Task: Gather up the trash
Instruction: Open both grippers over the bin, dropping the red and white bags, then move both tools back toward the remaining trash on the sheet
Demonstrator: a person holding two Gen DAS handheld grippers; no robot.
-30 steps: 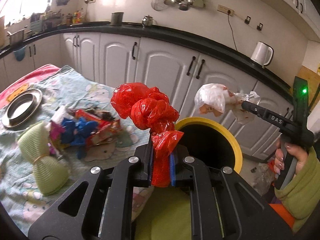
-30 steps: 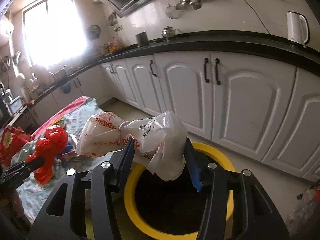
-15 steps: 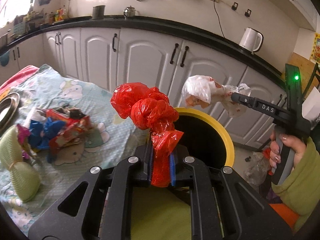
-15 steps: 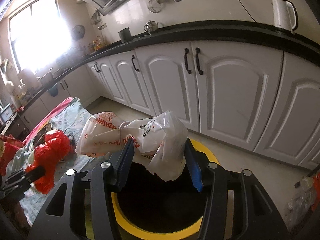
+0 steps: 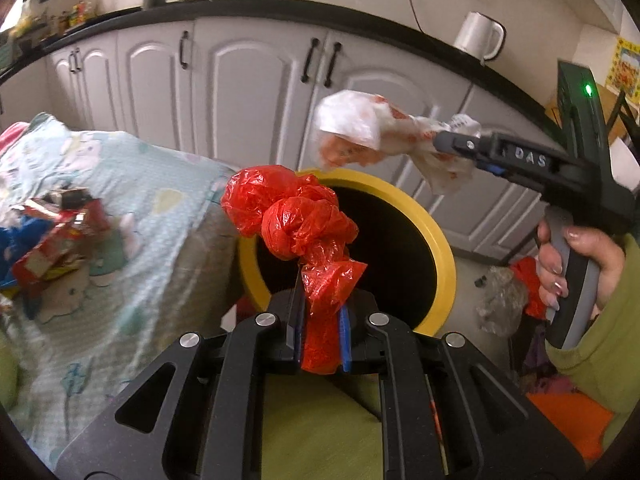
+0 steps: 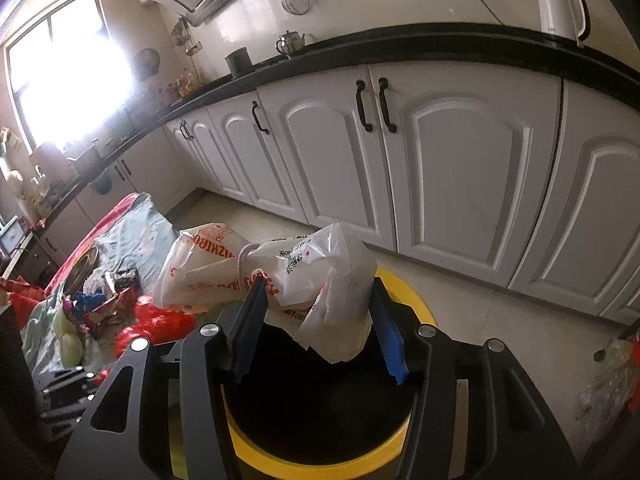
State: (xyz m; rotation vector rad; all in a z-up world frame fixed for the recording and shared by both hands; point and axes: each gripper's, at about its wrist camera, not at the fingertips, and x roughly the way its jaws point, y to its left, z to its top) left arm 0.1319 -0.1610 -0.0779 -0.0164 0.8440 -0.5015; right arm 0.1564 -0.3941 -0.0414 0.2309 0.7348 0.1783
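Both tongs hold trash above the yellow-rimmed bin [image 5: 440,240]: the left tongs [image 5: 320,332] pinch a knotted red bag [image 5: 296,220], the right tongs [image 6: 320,332] clasp a white printed bag [image 6: 280,276]. Best to centre each over the opening before releasing, 1 at a time.

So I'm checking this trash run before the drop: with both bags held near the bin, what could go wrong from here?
The red bag sits near the yellow bin rim on the table side, so if the left gripper releases now it may catch the rim or fall outside. The white bag bulges wide of the right gripper and could cling to a finger or drape over the rim. Both bags dropped together might collide.
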